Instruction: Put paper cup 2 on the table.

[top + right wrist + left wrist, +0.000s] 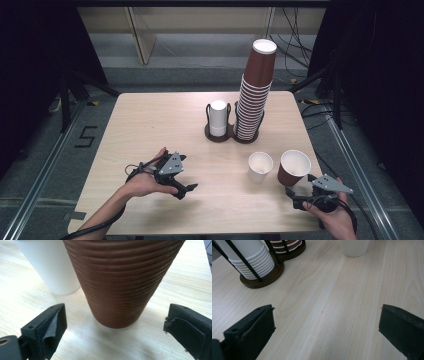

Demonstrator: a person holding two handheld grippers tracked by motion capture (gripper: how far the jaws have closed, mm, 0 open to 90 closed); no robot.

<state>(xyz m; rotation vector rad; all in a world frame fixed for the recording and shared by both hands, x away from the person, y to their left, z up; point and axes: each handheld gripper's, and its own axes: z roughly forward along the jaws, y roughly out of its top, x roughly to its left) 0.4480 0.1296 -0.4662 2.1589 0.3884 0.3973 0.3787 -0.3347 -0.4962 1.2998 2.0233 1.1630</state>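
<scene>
Two loose cups, one white cup (260, 166), one brown cup (293, 167); two stacks in one holder (220, 135).

Cup (122, 282) before my right gripper (115, 332): reddish brown, finely ribbed in horizontal rings, white inside. Neighbouring cup (260, 166): plain white. Tall stack (254, 95): brown with white rims, striped. Short stack (218, 117): white. Holder (265, 277): dark brown base, black wires. Table (150, 130): pale wood grain. My jaws: black.
</scene>
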